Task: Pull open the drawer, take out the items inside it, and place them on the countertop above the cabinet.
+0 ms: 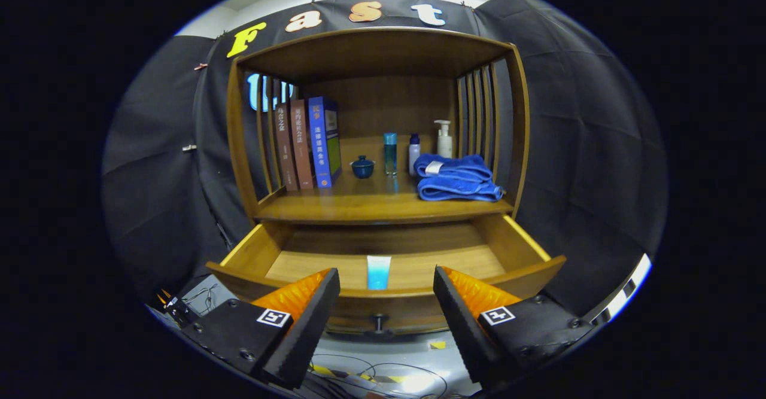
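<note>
Your gripper point(386, 279) hangs with fingers spread apart, gripping nothing. At twelve o'clock just ahead of them, the small light-blue tube point(378, 271) lies in the pulled-out wooden drawer point(526, 249), below the wooden countertop point(359, 204).

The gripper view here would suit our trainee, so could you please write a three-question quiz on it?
1. True or false: the drawer is pulled open.
2. What lies in the drawer, just beyond the open claw? A) a folded towel B) a light blue tube C) a book
3. Fill in: on the countertop, the blue lidded cup stands between the books and the ____ bottle.

Key:
1. True.
2. B, the light blue tube; the blue towels are on the countertop.
3. Teal: the teal bottle.
</note>
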Tool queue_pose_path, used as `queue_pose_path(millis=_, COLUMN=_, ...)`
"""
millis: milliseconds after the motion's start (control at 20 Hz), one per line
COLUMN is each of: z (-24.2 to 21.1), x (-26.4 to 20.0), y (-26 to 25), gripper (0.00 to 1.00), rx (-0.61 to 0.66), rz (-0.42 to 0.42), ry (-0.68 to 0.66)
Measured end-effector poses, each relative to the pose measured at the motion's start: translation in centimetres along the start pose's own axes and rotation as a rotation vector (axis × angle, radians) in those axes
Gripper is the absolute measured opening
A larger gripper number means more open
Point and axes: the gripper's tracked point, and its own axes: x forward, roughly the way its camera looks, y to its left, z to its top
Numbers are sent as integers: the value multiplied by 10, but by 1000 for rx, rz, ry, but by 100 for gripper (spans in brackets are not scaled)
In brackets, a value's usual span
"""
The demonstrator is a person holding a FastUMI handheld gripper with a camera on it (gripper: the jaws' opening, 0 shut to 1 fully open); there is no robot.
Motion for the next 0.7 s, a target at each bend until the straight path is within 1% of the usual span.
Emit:
queue_pose_path(millis=100, z=22, x=11, y=-2, gripper=100, rx=1, rz=5, ry=14)
queue_pose_path(millis=200, z=29, x=28, y=-6, gripper=100, rx=21, rz=8, ry=82)
queue_pose_path(millis=350, z=28, x=58, y=-8, gripper=100, rx=121, rz=14, ry=209)
queue_pose_path(millis=500, z=5, x=87, y=-10, gripper=99, rx=173, rz=15, ry=377)
queue_pose_path(millis=700, z=-38, x=122, y=-1, gripper=99, rx=177, rz=18, ry=596)
